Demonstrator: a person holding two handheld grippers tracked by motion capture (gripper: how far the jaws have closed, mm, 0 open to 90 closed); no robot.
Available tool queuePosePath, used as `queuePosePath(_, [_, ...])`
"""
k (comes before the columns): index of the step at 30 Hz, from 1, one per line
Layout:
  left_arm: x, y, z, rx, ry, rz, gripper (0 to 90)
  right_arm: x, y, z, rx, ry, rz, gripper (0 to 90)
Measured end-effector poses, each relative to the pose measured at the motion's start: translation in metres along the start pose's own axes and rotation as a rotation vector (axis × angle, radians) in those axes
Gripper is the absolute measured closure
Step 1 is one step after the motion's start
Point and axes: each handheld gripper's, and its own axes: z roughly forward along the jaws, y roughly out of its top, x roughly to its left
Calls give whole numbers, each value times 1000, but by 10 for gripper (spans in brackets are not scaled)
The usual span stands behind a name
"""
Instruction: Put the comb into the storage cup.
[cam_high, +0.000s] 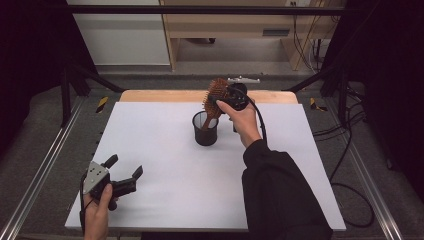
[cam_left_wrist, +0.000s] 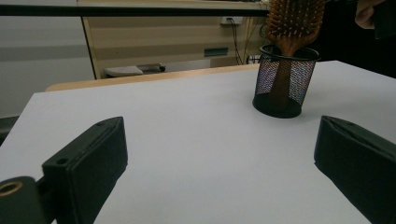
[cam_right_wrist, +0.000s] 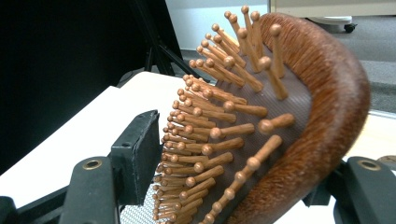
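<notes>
Down at the near edge of the high view, the left gripper (cam_high: 123, 172) rests low on the white surface (cam_high: 165, 175) with its jaws spread and nothing between them, parked well away from the action. Farther back, the right gripper (cam_high: 222, 100) holds the wooden hairbrush (cam_high: 216, 95) by its head, handle pointing down into the black mesh cup (cam_high: 205, 129); gripping up top leaves the handle free to slide in.

Over to the left gripper view: two black jaws sit wide apart over bare surface, and beyond them the cup (cam_left_wrist: 285, 81) stands upright with the brush handle showing through the mesh, head (cam_left_wrist: 295, 21) poking above the rim.

Now the right gripper view: the bristled head (cam_right_wrist: 261, 121) sits between the jaws, one against the bristle tips, the other behind the wooden back, clamped on it by the look of things, and tilted.
</notes>
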Motion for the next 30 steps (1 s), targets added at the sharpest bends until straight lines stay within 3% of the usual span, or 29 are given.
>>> queuePosePath(30, [0, 0, -1, 2, -3, -1, 29, -2, -4, -1, 28, 0, 0, 213])
